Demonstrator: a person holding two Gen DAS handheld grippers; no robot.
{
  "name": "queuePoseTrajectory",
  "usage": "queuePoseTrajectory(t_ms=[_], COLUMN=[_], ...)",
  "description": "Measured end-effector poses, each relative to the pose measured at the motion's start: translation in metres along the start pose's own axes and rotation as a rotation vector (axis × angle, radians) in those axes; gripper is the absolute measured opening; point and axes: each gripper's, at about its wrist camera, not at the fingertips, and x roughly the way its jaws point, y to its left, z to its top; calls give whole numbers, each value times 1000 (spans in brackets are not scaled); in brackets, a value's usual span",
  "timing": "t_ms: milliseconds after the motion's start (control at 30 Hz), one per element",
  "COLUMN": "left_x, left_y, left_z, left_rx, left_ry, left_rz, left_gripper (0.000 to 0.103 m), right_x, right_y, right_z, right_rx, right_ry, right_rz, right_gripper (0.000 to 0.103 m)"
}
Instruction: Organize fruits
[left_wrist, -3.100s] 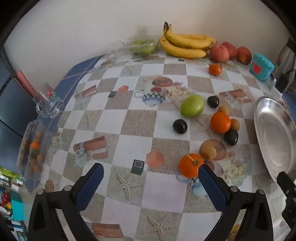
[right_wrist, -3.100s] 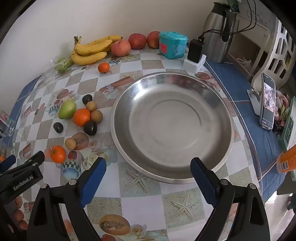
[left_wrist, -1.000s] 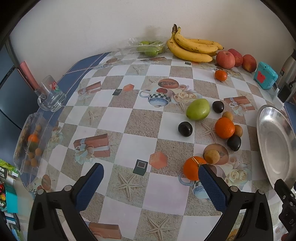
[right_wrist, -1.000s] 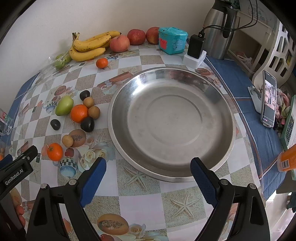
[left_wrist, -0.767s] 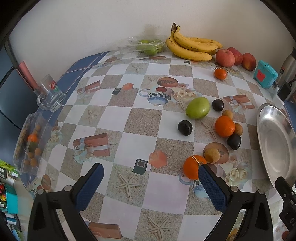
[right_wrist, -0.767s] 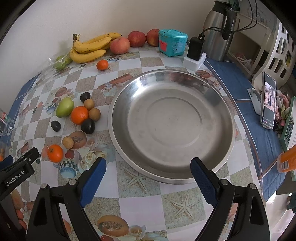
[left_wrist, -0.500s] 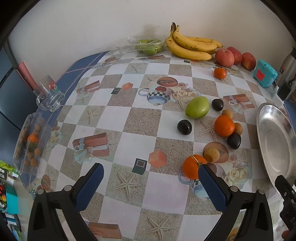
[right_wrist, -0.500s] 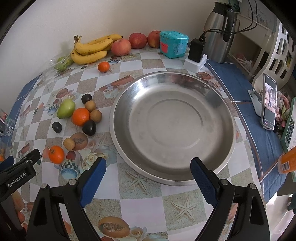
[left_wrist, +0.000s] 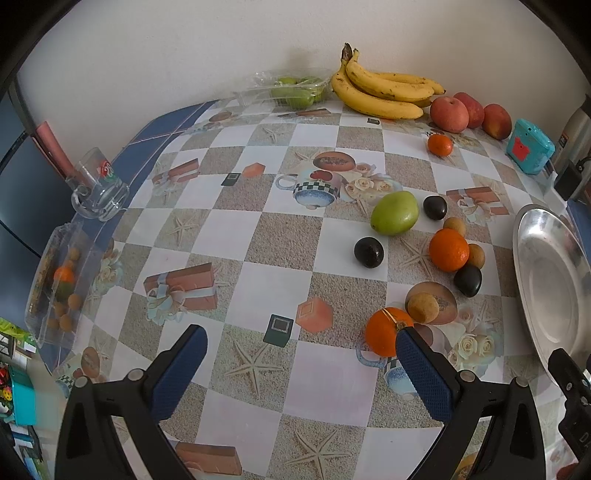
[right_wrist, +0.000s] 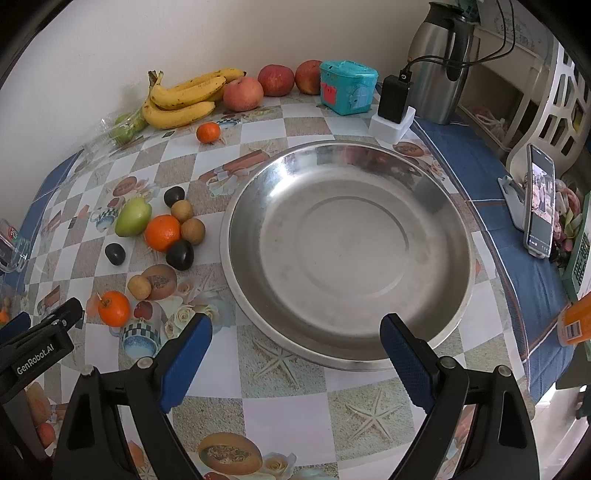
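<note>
Your left gripper (left_wrist: 299, 354) is held above the checkered tablecloth (left_wrist: 229, 236), tilted down toward it, with its jaws spread wide and gripping nothing. Its right finger (left_wrist: 421, 369) sits just beside the nearest orange (left_wrist: 384, 334). Your right gripper (right_wrist: 295, 350) is likewise released and empty, poised over the near rim of the steel dish (right_wrist: 347, 240). The loose fruits, among them a green mango (left_wrist: 394, 213) and a second orange (left_wrist: 448, 250), lie on the cloth left of the dish.
</note>
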Motion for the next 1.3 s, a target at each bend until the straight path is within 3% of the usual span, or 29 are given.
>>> queuePoseTrajectory(t_ms=[133, 200, 300, 467, 633, 767, 1067, 1167, 1233, 1300], left_x=[0, 0, 0, 13, 19, 25, 34, 37, 40, 43], left_y=[1, 6, 9, 15, 6, -3, -25, -31, -35, -37], left_z=[1, 3, 7, 14, 14, 13, 13, 13, 13, 12], left_rx=[-13, -69, -98, -118, -54, -28, 26, 41, 52, 59], left_ry=[-1, -7, -28, 21, 34, 65, 114, 133, 150, 162], left_rz=[-8, -30, -25, -59, -60, -103, -188, -215, -229, -232], left_gripper=[103, 103, 103, 103, 103, 103, 78, 73, 58, 54], right_x=[1, -2, -6, -11, -5, 0, 13, 15, 16, 18], right_y=[1, 1, -2, 9, 30, 40, 48, 51, 53, 55], right_z=[0, 2, 9, 21, 30, 33, 36, 37, 38, 40], right_rx=[-4, 2, 53, 58, 40, 29, 45, 42, 41, 37], right_ry=[5, -11, -45, -86, -73, -65, -16, -8, -5, -2], right_rz=[9, 22, 92, 142, 220, 228, 256, 259, 252, 248], right_gripper=[93, 93, 93, 93, 93, 93, 92, 92, 92, 90])
